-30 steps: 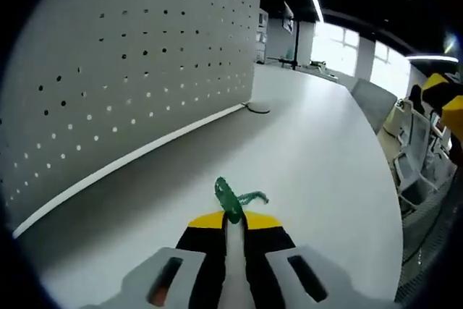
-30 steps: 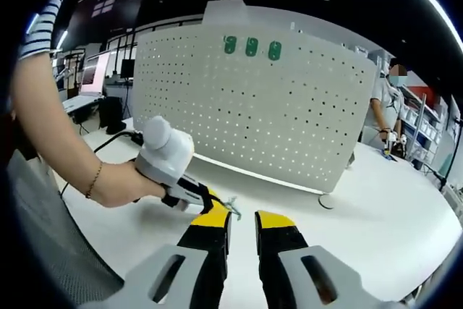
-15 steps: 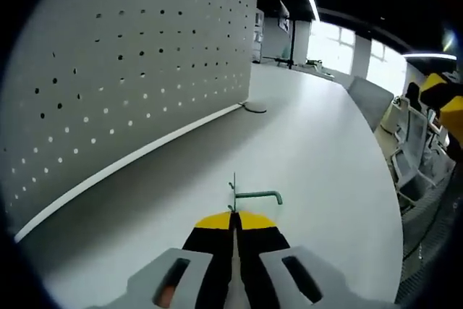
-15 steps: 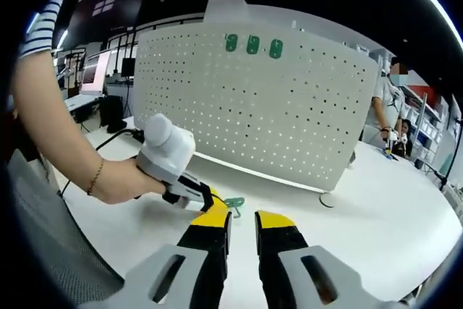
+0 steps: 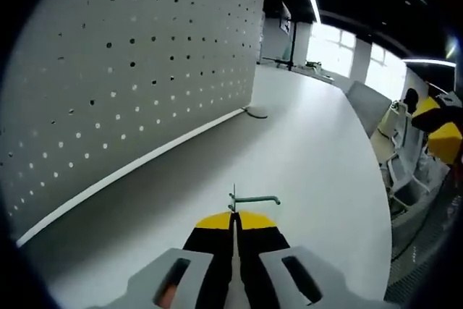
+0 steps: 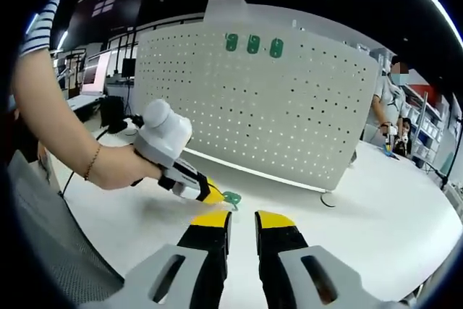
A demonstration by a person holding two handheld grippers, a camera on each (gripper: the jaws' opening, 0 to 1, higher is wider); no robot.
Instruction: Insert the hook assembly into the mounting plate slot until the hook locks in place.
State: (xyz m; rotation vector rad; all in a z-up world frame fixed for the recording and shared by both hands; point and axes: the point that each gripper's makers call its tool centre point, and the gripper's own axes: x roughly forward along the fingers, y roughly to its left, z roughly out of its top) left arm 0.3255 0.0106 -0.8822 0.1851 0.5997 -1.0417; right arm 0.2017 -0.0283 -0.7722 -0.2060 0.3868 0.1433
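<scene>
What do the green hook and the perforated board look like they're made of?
Green hook: thin bent rod, likely coated metal wire, smooth green finish. Perforated board: probably painted sheet metal, matte white, thin with regular punched holes. Left gripper clamps the hook.

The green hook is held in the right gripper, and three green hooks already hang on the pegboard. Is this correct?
Not quite: the left gripper holds the green hook, as the right gripper view shows. The right gripper is open and holds nothing. Three green hooks do hang on the pegboard.

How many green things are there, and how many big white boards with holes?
Green hooks on the board: 3
Green hook in the left hand-held gripper: 1
White board with holes: 1
Total: 5
</scene>
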